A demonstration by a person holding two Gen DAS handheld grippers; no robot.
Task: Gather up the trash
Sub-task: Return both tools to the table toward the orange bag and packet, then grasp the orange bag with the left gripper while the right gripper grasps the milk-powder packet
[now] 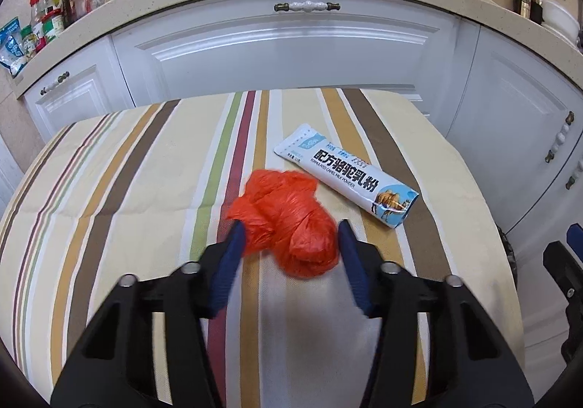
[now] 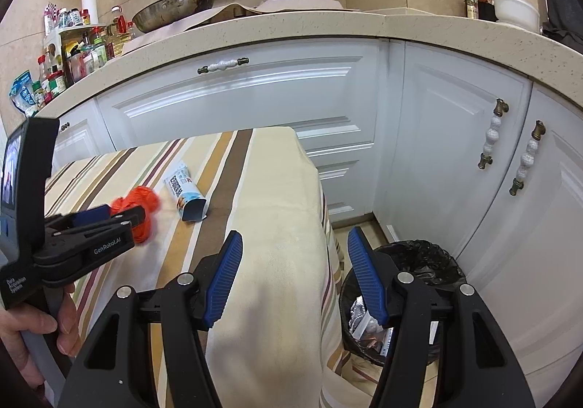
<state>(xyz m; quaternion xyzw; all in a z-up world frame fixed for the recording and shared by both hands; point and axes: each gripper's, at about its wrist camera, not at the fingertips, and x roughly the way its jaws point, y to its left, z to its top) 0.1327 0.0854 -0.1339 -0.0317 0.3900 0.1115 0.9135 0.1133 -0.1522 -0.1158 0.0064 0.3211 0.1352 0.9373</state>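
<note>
The left gripper (image 1: 288,233) has its blue fingers on either side of the orange plastic bag (image 1: 288,222); the left pad touches the bag, while on the right I cannot tell whether the pad presses or merely sits beside it, so the grip looks partial at best. The risk, as I judge it, is that thin crumpled film squeezes flat and slips out as the gripper lifts, or that only a loose fold is caught and the rest trails; the gripper comes in steeply, so its tips could also snag the striped cloth (image 1: 145,167) and drag it. The bag is a bright orange, wrinkled wad, soft and light, lying near the middle of the tabletop toward its right edge; just beyond it, almost touching, lies a white and blue milk powder sachet (image 1: 349,174), angled toward the far right corner, its near end open. The right gripper (image 2: 295,244) hangs empty, jaws moderately wide, over the right edge of the tabletop; below it on the floor stands the black-lined bin (image 2: 419,262), already holding scraps.
</note>
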